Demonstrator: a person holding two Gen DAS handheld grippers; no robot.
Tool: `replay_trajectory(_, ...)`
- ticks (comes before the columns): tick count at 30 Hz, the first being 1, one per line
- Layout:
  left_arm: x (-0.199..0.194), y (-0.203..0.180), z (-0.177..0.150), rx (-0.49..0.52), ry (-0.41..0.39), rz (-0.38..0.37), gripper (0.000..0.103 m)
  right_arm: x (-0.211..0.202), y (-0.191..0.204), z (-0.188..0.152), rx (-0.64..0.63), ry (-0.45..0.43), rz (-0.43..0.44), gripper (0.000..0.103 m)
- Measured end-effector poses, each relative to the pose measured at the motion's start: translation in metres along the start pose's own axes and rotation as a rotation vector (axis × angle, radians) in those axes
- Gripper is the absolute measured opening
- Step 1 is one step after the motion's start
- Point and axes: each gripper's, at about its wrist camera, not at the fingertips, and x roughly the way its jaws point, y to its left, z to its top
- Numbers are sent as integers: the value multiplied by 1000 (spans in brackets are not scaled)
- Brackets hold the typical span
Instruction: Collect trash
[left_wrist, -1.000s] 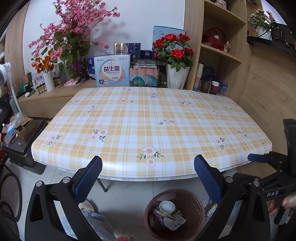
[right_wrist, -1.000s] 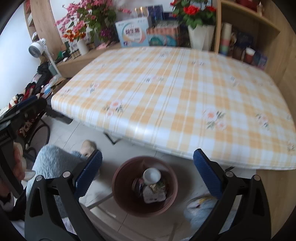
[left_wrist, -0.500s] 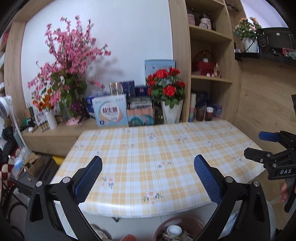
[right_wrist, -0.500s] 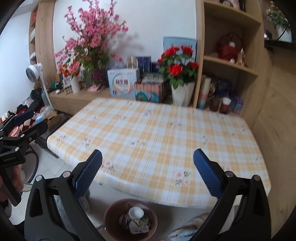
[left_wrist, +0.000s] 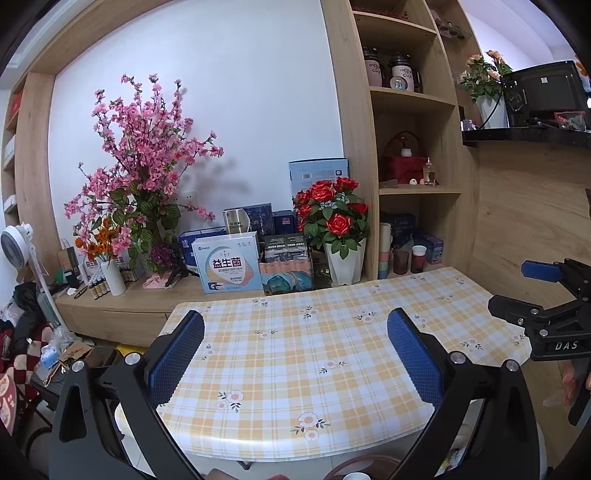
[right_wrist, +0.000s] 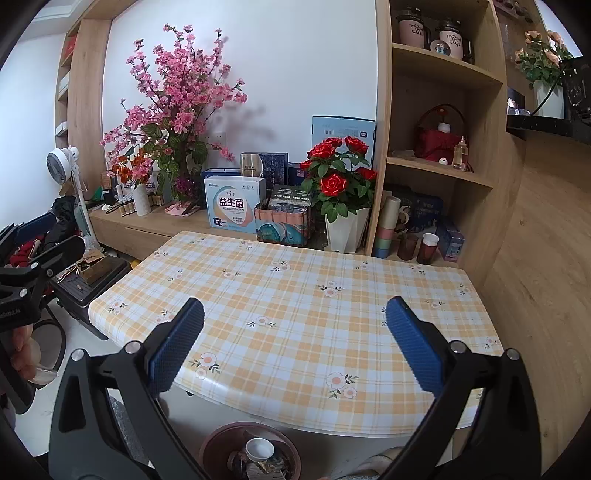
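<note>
A brown round bin (right_wrist: 221, 441) stands on the floor under the near edge of the table (right_wrist: 314, 314). It holds a small white cup (right_wrist: 259, 449) and several wrappers. In the left wrist view only its rim (left_wrist: 365, 463) shows at the bottom. The table has a yellow plaid floral cloth with nothing on it. My left gripper (left_wrist: 295, 356) is open and empty, held above the table's near edge. My right gripper (right_wrist: 294, 350) is open and empty, to the right of the left one; it also shows in the left wrist view (left_wrist: 546, 317).
Behind the table a low wooden ledge (right_wrist: 147, 225) holds a pink blossom plant (right_wrist: 177, 107), a red rose pot (right_wrist: 341, 184) and boxes (right_wrist: 234, 205). Wooden shelves (right_wrist: 439, 162) rise at the right. A fan (right_wrist: 61, 162) and floor clutter (right_wrist: 85, 269) lie at the left.
Both grippers have risen and tilted up from looking down at the bin to looking level across the table. The bin has slid to the bottom edge of both views. Both stay open.
</note>
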Motion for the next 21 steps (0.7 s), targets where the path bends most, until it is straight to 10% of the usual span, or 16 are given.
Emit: replay_trajectory(21,-4,0,-1,23,3,45,97,-4,-11,0,8,0,-9,97)
